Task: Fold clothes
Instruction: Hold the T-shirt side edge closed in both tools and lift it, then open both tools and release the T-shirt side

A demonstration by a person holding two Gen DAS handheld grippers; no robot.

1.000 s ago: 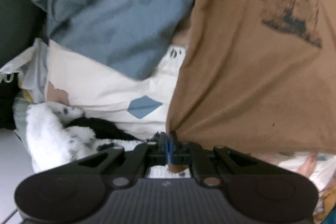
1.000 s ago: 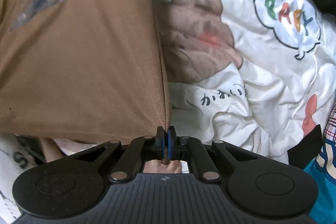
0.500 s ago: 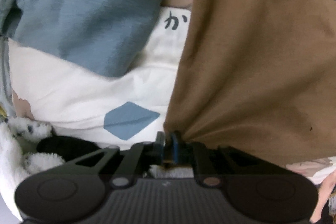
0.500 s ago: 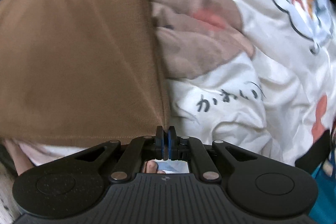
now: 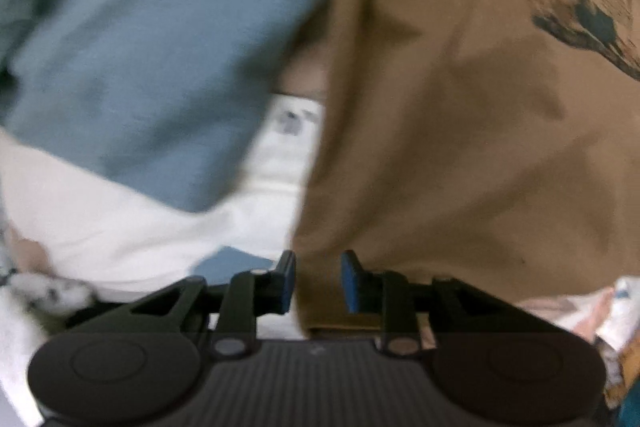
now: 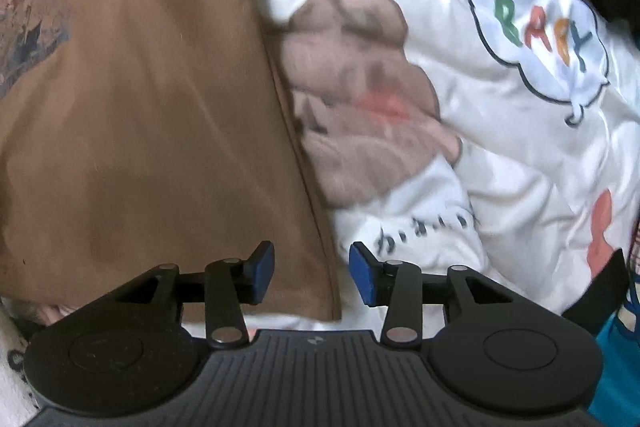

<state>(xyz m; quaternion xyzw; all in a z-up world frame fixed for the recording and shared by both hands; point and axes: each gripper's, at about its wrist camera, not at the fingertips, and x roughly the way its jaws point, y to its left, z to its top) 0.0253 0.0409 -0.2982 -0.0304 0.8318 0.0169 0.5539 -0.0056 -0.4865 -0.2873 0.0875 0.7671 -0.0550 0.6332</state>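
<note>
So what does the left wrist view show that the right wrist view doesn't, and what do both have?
Only the left wrist view shows the blue-grey garment lying over the white printed bedding, plus a white fluffy item at the lower left. Only the right wrist view shows the BABY speech-bubble print, the brown bear print and a teal item at the lower right. Both show the brown T-shirt with its faded graphic, a corner lying between each gripper's opening fingers: left gripper, right gripper.
</note>
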